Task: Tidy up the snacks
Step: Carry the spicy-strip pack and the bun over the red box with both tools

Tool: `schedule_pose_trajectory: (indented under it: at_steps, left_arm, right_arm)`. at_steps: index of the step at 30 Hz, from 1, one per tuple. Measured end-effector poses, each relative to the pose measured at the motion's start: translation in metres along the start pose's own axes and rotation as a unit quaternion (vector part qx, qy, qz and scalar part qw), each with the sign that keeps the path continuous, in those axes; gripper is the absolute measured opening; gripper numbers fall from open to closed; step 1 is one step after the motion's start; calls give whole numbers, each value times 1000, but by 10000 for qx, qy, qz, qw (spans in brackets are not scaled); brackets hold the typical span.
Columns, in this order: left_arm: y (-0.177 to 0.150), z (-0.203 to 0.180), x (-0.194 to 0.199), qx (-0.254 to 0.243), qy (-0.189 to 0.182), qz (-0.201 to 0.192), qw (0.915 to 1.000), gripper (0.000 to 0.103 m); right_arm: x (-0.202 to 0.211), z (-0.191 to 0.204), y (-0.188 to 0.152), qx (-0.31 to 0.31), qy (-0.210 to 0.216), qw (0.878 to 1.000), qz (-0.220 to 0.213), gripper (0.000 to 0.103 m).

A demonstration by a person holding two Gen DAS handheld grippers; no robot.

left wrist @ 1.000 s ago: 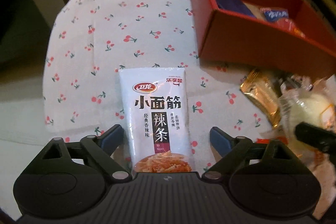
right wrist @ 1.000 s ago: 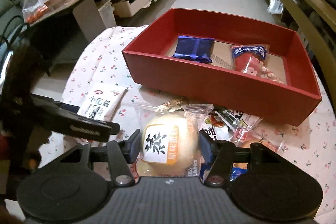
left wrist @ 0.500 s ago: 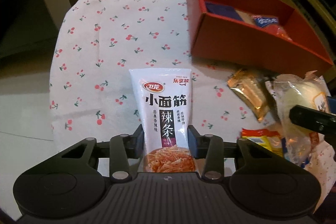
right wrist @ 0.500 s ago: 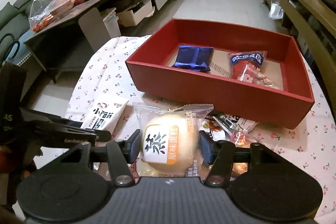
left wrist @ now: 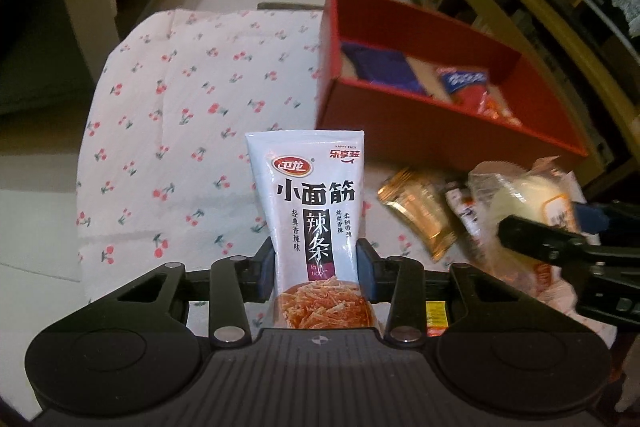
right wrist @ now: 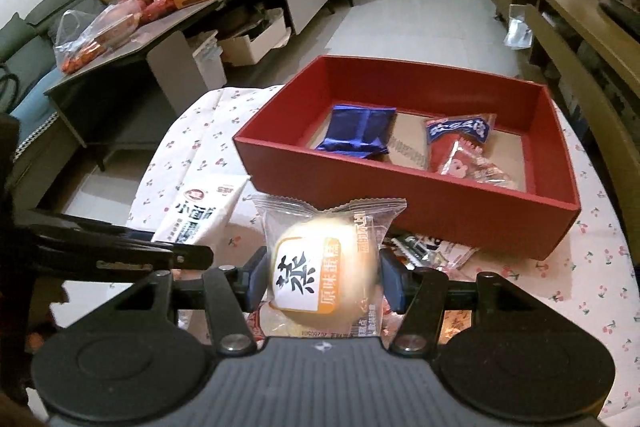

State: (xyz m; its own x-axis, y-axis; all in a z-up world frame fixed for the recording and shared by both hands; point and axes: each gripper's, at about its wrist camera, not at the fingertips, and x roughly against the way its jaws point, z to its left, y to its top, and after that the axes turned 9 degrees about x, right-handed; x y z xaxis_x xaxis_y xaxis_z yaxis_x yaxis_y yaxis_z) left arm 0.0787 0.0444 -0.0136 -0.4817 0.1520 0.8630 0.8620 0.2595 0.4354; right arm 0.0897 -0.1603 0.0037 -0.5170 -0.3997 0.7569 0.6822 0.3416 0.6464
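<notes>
My left gripper (left wrist: 316,267) is shut on a white spicy-strip packet (left wrist: 310,195), lifted off the cherry-print tablecloth (left wrist: 180,115). My right gripper (right wrist: 322,275) is shut on a wrapped round cake (right wrist: 324,267), held above the table. The white packet (right wrist: 204,211) and the left gripper's black arm show at the left of the right wrist view. Beyond both stands a red box (right wrist: 400,183), also visible in the left wrist view as the red box (left wrist: 400,123), holding a blue packet (right wrist: 356,131) and a red-and-blue packet (right wrist: 464,147).
A gold packet (left wrist: 420,211) and other loose snack packets (right wrist: 436,247) lie on the cloth in front of the box. A cluttered dark table (right wrist: 160,11) stands left beyond; wooden shelving (right wrist: 580,27) runs along the right. Tiled floor lies past the table edge.
The left jaws closed on the white packet and raised it off the cloth. The right gripper kept its grip on the cake and tilted up slightly, showing more of the room.
</notes>
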Motion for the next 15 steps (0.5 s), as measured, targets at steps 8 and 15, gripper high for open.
schedule_pose_trajectory:
  at_steps: [8, 15]
  left_arm:
    - [5, -16, 13, -40, -316, -192, 9993, 48]
    - [16, -38, 18, -179, -530, -366, 9978, 48]
  right_arm:
    - [2, -3, 4, -6, -145, 9998, -95, 78]
    - [7, -13, 13, -135, -241, 9992, -275, 78]
